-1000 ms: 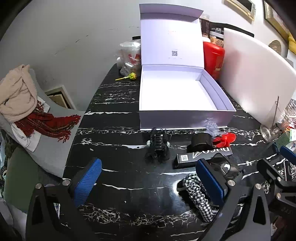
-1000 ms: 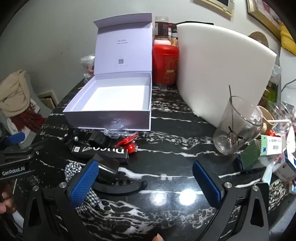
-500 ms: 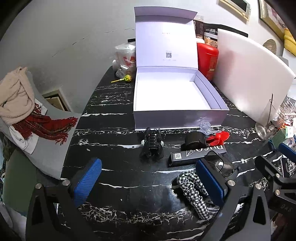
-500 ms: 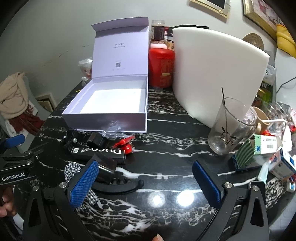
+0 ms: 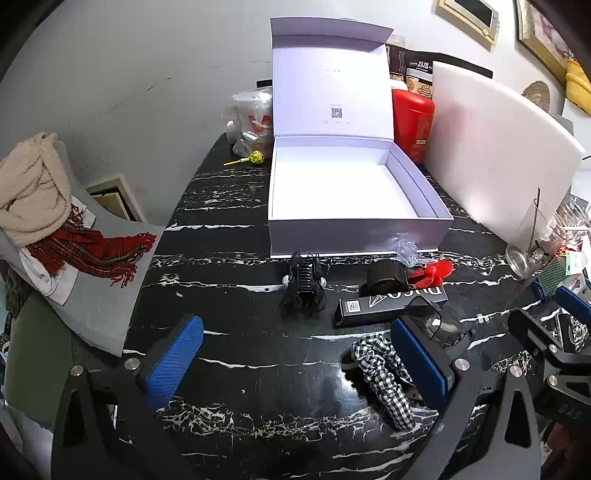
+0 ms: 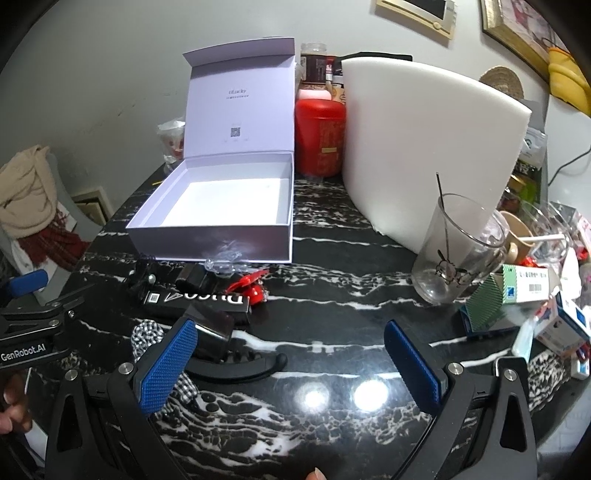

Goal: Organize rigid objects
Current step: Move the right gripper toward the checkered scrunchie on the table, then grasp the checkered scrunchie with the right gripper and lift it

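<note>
I see the open box (image 5: 354, 229) at the worktop's (image 5: 240, 332) back — hair clip (image 5: 304, 284), long carton (image 5: 388, 302) before it, scrunchie (image 5: 384, 373) nearest, glass (image 6: 454, 254) far right.

Home: framed pictures (image 6: 413, 11), cluttered table (image 6: 332, 266)

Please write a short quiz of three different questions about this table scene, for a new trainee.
1. True or false: the white box already holds an item.
2. What lies nearest the left gripper? A) black hair clip B) red canister C) drinking glass
3. Fill in: both the left and the right gripper are ____.

Key: 1 false, the box is empty; 2 A; 3 open, holding nothing.
</note>
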A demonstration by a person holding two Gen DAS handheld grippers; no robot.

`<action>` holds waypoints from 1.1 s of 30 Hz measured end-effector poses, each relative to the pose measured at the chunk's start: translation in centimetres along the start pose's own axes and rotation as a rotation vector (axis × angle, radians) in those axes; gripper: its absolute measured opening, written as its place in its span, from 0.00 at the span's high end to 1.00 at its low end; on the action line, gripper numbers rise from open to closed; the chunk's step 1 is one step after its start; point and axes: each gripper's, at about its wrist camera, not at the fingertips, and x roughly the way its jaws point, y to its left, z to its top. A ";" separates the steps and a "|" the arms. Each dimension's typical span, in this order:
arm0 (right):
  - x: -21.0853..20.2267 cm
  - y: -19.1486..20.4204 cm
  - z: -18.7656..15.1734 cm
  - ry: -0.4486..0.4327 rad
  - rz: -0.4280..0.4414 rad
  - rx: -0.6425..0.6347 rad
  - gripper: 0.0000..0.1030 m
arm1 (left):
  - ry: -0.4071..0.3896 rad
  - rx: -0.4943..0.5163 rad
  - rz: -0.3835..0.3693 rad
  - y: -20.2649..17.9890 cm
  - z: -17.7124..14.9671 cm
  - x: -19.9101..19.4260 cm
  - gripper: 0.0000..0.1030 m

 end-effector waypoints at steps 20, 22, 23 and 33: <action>-1.9 0.4 -1.4 -0.033 0.010 -0.006 0.01 | -0.027 -0.007 0.008 0.4 -1.8 -2.2 0.00; -1.9 0.5 -1.6 -0.032 0.017 -0.009 0.02 | -0.027 -0.009 0.012 0.5 -2.0 -2.3 0.00; -1.9 0.6 -1.7 -0.030 0.018 -0.011 0.04 | -0.026 -0.009 0.013 0.5 -2.1 -2.3 0.00; -1.7 0.8 -2.8 -0.012 0.022 -0.015 0.06 | -0.001 -0.021 -0.002 1.0 -3.2 -1.8 0.00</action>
